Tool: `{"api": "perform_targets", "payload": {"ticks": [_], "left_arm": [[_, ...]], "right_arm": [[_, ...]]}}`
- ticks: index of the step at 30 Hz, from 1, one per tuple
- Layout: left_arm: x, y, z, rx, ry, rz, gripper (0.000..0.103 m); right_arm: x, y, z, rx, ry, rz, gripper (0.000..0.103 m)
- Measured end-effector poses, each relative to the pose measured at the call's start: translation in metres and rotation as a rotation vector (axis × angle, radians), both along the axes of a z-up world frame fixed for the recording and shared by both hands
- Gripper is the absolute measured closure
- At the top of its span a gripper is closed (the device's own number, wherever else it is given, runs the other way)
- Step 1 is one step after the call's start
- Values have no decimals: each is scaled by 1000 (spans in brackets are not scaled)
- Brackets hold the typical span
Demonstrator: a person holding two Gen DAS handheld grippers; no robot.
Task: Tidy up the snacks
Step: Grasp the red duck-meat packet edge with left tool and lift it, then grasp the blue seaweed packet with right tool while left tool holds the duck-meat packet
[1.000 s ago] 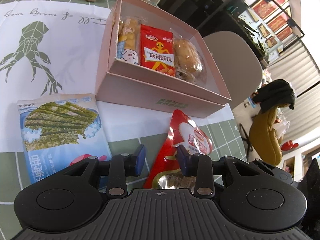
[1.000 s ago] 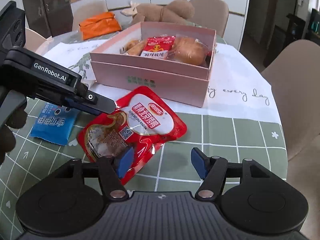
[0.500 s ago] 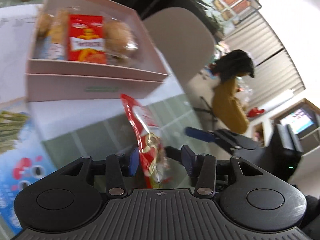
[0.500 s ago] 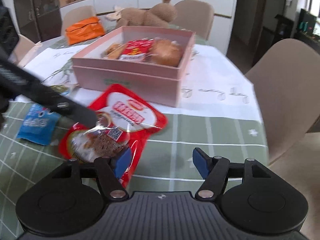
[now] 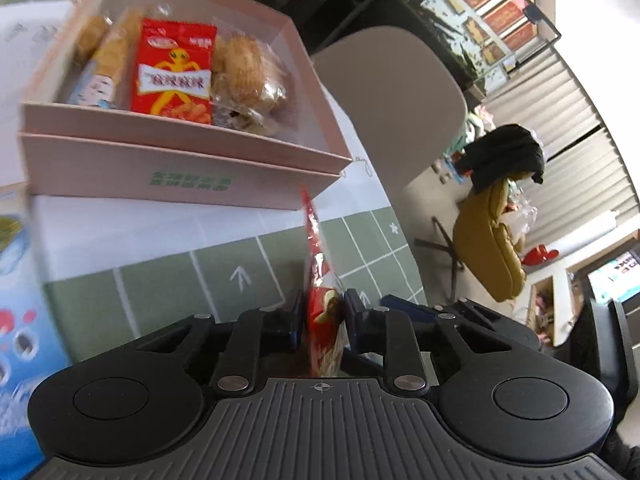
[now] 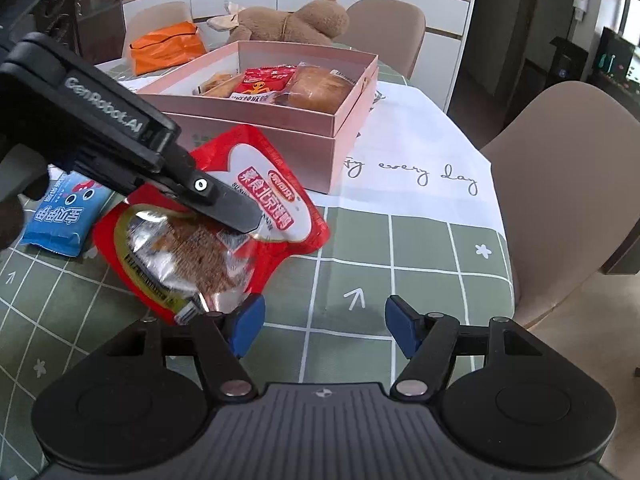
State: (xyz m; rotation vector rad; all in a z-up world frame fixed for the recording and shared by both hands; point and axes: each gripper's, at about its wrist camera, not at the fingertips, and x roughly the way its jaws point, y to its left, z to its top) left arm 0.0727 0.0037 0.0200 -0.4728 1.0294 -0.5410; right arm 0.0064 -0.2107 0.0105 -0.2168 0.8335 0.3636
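A red snack pouch (image 6: 272,196) is tilted up off the green checked tablecloth, in front of the pink box (image 6: 280,136). My left gripper (image 6: 224,208) has it between its fingers, and the jaws are closing onto it. In the left wrist view the pouch (image 5: 316,248) stands edge-on between the pads of the left gripper (image 5: 322,312). The pink box (image 5: 180,184) holds a red packet (image 5: 174,72), a wrapped bread (image 5: 248,76) and another snack. My right gripper (image 6: 324,320) hovers open just right of the pouch's near corner, holding nothing.
A blue snack packet (image 6: 60,216) lies left of the pouch. A white printed paper (image 6: 412,152) lies under the box. Behind the box are a plush bear (image 6: 292,20) and an orange bag (image 6: 168,46). A beige chair (image 6: 560,184) stands at the table's right edge.
The left gripper's jaws came together on the red pouch, which went from lying flat to standing on edge and lifted. The left view swung right. The right gripper shifted slightly.
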Motion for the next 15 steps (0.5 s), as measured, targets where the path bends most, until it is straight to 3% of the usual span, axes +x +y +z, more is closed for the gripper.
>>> {"api": "perform_targets", "payload": {"ticks": [7,15], "left_arm": [[-78,58,14,61,-50,155,78],[-178,143,27,116,-36,494,78]], "right_arm": [[-9,35,14,61,16,137,35],[4,108,32,147,30,288,25]]}}
